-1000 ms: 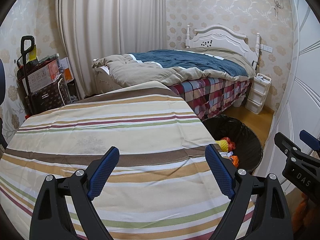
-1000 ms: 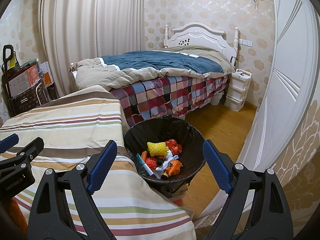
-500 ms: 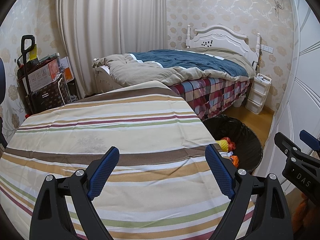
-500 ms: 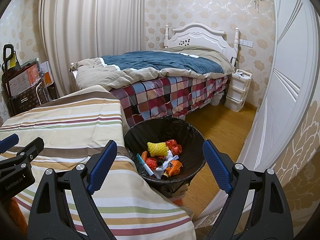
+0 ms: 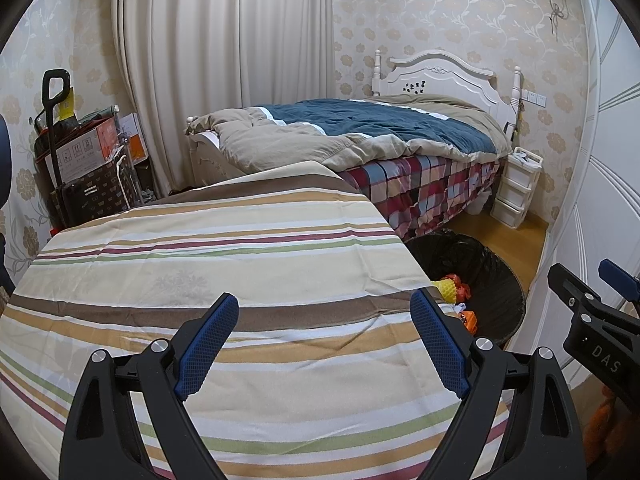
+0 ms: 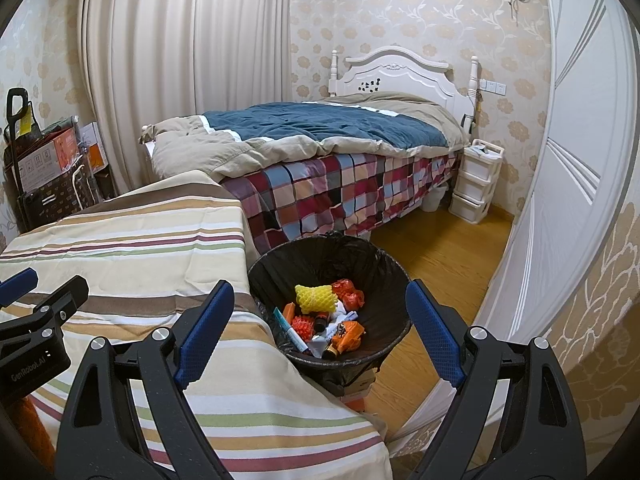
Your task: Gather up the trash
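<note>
While both are gaping wide and holding nothing, the left gripper (image 5: 324, 346) is hovering over the striped tabletop (image 5: 192, 264). At lower centre, the right gripper (image 6: 320, 330) is pointing at the trash bin (image 6: 384, 344), apparently holding wrappers (image 6: 348, 294).

White letters "DAS" stand on the black body of the right gripper (image 5: 600, 312) at the right edge of the left wrist view. In the right wrist view, "GenRobot.AI" is printed in pale letters on the black body of the left gripper (image 6: 36, 312) at the lower left. The cardboard box (image 5: 80, 152) at the left carries handling symbols and print too small to read.
</note>
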The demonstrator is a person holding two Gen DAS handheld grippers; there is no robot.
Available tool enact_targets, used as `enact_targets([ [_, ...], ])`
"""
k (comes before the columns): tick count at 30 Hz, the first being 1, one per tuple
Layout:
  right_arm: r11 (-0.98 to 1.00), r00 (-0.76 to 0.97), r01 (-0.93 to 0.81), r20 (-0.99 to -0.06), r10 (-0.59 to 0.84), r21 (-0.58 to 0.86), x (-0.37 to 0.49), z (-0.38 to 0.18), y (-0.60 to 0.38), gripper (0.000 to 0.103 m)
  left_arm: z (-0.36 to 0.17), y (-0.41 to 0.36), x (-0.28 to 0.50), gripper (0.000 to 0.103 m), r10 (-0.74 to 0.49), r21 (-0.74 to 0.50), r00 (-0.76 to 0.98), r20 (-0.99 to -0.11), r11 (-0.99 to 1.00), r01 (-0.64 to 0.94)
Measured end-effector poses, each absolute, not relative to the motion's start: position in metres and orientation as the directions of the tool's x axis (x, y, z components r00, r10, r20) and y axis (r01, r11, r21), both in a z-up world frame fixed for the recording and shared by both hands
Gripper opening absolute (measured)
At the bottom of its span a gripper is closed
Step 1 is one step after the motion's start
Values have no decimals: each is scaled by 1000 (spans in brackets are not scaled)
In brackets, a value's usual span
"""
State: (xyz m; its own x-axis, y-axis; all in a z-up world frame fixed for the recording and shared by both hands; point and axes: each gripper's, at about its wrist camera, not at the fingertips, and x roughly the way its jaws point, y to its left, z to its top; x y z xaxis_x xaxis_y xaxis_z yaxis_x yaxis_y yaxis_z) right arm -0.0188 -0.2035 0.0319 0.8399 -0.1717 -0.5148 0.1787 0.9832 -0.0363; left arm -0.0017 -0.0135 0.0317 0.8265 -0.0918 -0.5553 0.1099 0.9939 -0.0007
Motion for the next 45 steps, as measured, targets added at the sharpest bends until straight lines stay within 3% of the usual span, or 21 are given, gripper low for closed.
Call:
enact_targets([
  [45,985,840,169,-518,-164,-39,-21,33,-200,85,30,-12,-7,87,-94,-5,835,-542,994,109],
])
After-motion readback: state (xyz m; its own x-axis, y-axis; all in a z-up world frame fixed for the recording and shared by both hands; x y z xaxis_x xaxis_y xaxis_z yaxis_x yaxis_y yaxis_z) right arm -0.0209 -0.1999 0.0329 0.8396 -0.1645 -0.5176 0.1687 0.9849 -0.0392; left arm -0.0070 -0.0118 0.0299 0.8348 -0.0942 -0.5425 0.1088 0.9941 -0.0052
